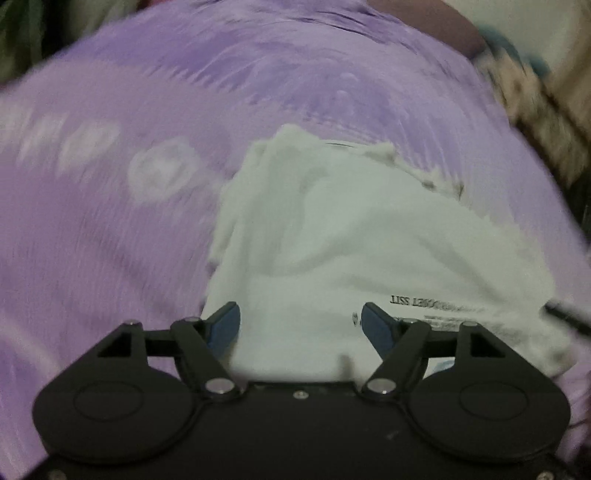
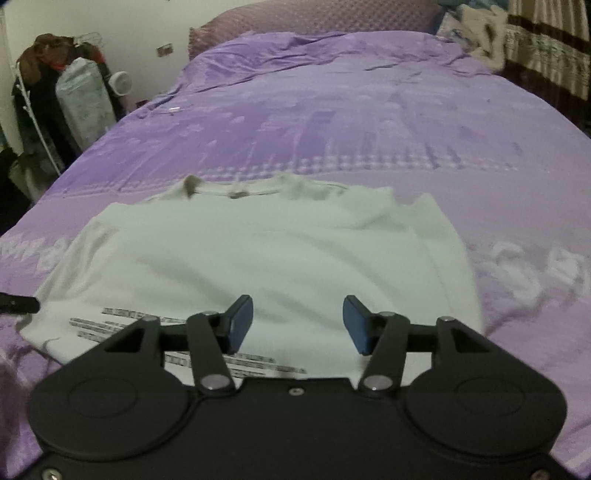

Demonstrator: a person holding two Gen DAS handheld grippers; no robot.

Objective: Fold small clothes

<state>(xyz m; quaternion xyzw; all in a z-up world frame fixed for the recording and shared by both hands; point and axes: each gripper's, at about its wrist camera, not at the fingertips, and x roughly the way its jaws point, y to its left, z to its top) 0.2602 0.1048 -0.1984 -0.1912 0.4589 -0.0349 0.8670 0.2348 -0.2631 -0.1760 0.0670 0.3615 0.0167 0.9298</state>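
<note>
My left gripper (image 1: 300, 325) has its jaws spread wide, and nothing is between the blue pads (image 1: 226, 326); they hang above the white garment (image 1: 332, 240) without touching it. My right gripper (image 2: 298, 325) also stands with jaws apart, a little less wide, and its pads (image 2: 242, 323) are empty too.

The white garment lies flat on the purple bedcover (image 2: 332, 110), directly under both grippers and stretching toward twelve o'clock. In the right wrist view some lines of printed text (image 2: 129, 319) are on the cloth at about nine o'clock from my jaws, and its far edge with the neckline is at twelve o'clock. In the left wrist view, which is much blurred, the print (image 1: 436, 301) sits at about two o'clock from the jaws.

Farther out, a dark pink headboard (image 2: 314, 16) is at twelve o'clock, and a rack with clothes and bags (image 2: 55, 92) stands at ten o'clock beside the bed.
</note>
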